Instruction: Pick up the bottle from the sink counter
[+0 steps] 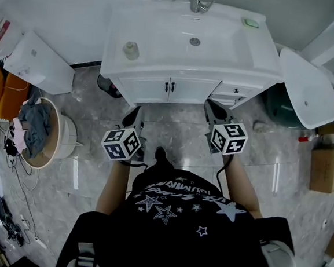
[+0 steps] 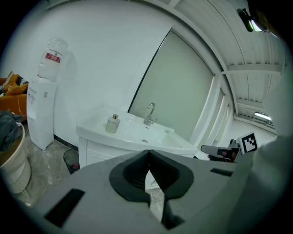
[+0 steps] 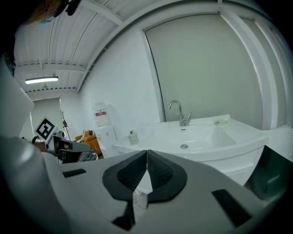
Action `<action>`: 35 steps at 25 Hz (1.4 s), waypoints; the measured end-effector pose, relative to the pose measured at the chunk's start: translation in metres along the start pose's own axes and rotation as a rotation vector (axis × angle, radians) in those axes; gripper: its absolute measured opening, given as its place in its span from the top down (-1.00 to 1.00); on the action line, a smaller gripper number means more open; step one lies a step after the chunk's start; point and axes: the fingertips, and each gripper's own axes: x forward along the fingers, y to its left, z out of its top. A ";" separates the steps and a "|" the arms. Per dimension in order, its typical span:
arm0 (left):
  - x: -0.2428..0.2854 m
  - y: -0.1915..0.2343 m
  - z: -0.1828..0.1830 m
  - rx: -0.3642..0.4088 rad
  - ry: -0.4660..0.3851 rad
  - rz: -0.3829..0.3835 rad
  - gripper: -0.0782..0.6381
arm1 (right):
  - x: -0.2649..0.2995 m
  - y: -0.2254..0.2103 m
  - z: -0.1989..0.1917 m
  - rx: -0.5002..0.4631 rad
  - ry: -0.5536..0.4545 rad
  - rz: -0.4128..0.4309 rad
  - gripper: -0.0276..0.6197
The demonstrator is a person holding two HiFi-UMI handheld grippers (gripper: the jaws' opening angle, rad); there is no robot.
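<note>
I read the bottle [image 1: 131,50] as standing upright on the left end of the counter [image 1: 161,71], left of the basin [image 1: 181,32] and well apart from the tap [image 1: 197,3], with its long axis vertical. Both grippers hang over the floor [image 1: 181,138] in front of the cabinet [image 1: 171,89], well apart from the bottle. The left gripper [image 1: 137,113] is the nearer one. In its own view the bottle lies ahead of the tips, up and a little to the left. The right gripper [image 1: 211,106] faces the right half of the cabinet, with the basin between it and the bottle, so I'd judge the left the natural choice. Both pairs of jaws are closed tip to tip with nothing between them, so the left would have to spread before it could go round the bottle. The bottle is small in every view. I can make out a pale body and a small cap, but not whether it is full, and from overhead its height is foreshortened.
</note>
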 end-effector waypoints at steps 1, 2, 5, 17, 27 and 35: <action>0.004 0.009 0.006 -0.002 0.000 0.001 0.76 | 0.012 0.003 0.003 -0.002 0.007 0.004 0.89; 0.008 0.019 0.011 -0.007 0.000 0.004 0.76 | 0.025 0.006 0.006 -0.003 0.015 0.006 0.89; 0.016 0.054 0.026 -0.004 0.004 0.033 0.76 | 0.061 0.015 0.017 0.005 0.021 0.008 0.89; 0.033 0.114 0.056 0.006 -0.004 0.052 0.76 | 0.139 0.051 0.044 0.025 -0.015 0.081 0.89; 0.044 0.153 0.090 -0.023 -0.066 0.204 0.76 | 0.231 0.066 0.061 -0.027 0.048 0.280 0.21; 0.068 0.184 0.114 -0.066 -0.089 0.326 0.76 | 0.320 0.085 0.061 -0.191 0.149 0.457 -0.09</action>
